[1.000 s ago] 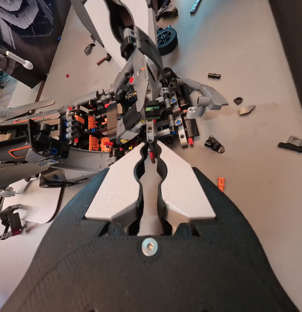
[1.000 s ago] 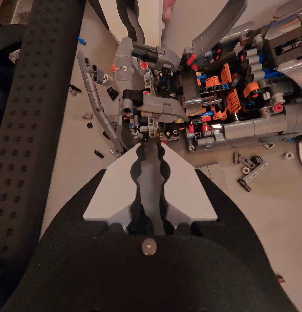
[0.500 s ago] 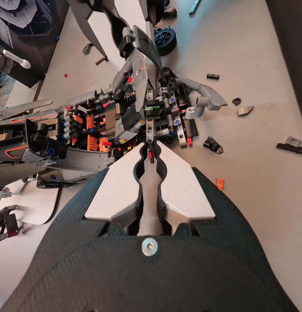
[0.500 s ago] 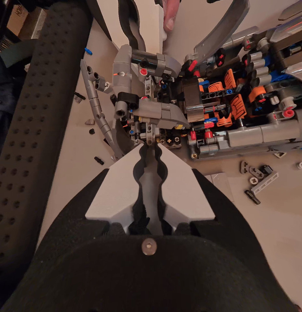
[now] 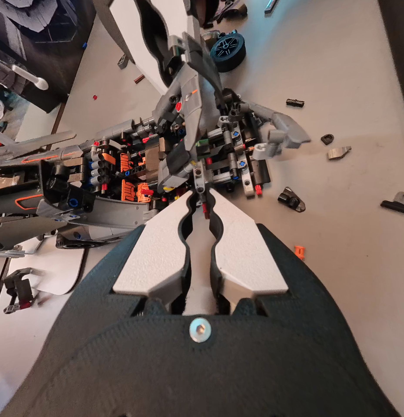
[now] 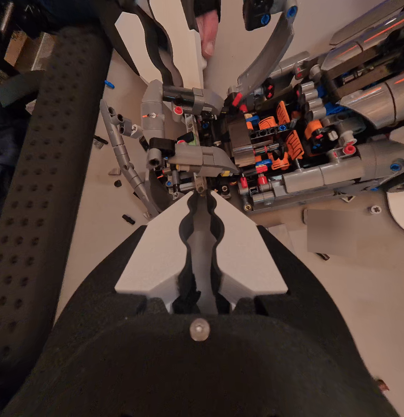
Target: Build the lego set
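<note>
The lego car (image 5: 137, 171), filling centre and left of frame, is largely assembled; a wheel (image 5: 228, 50) and small loose parts (image 5: 290, 200) are left scattered at right. The left gripper (image 5: 201, 196) is nearly pressed together around a red pin (image 5: 205, 206). The right gripper (image 6: 201, 194) is narrowly parted at a grey beam (image 6: 199, 184); contact there is obscured.

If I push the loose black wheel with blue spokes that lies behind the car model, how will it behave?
The wheel would probably roll away rather than slide if it is standing on its tread: it is round, and the table around it looks smooth. Its tyre looks rubbery, so a hand-held gripper should hold it without slipping. It seems small and solid, so probably light and not fragile.
</note>
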The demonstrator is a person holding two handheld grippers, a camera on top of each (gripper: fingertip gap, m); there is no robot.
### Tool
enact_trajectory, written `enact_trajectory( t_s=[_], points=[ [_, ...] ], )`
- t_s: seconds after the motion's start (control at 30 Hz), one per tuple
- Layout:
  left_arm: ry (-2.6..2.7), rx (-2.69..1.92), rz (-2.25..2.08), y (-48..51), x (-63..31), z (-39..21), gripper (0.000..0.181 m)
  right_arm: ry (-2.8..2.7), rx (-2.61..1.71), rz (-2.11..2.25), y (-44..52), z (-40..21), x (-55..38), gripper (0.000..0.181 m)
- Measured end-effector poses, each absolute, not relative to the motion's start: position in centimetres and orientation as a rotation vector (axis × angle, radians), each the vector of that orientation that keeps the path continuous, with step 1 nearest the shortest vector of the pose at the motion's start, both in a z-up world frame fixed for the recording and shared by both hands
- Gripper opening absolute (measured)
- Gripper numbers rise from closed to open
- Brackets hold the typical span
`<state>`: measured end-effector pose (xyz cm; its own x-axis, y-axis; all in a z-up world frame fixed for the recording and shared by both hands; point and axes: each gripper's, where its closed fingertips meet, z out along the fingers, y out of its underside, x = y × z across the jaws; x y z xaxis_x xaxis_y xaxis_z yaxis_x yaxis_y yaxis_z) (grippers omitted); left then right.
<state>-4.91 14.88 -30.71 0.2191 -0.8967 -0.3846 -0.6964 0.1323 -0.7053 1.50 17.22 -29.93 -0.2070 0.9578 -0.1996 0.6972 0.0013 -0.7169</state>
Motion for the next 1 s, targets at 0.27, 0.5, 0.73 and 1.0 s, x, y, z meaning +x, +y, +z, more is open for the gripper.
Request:
enact_trajectory(
  t_s=[0.27, 0.5, 0.73, 1.0],
  points=[
    [1.502, -1.654, -0.321, 15.0, -5.0, -30.8, 0.006, -1.924, -1.741, 1.007, 17.6, -30.0, 1.4, 0.001],
    [1.512, -1.649, -0.322, 14.9, -5.0, -30.8, 0.007, -1.915, -1.743, 0.997, 17.8, -30.0, 1.4, 0.0],
    [1.493, -1.607, -0.319, 14.7, -4.5, -30.1, 0.007, -1.93, -1.732, 1.095, 16.7, -29.7, 1.4, 0.015],
    [1.45, -1.654, -0.313, 15.3, -4.3, -30.3, 0.007, -1.943, -1.696, 1.086, 16.5, -29.8, 1.1, 0.009]
  ],
)
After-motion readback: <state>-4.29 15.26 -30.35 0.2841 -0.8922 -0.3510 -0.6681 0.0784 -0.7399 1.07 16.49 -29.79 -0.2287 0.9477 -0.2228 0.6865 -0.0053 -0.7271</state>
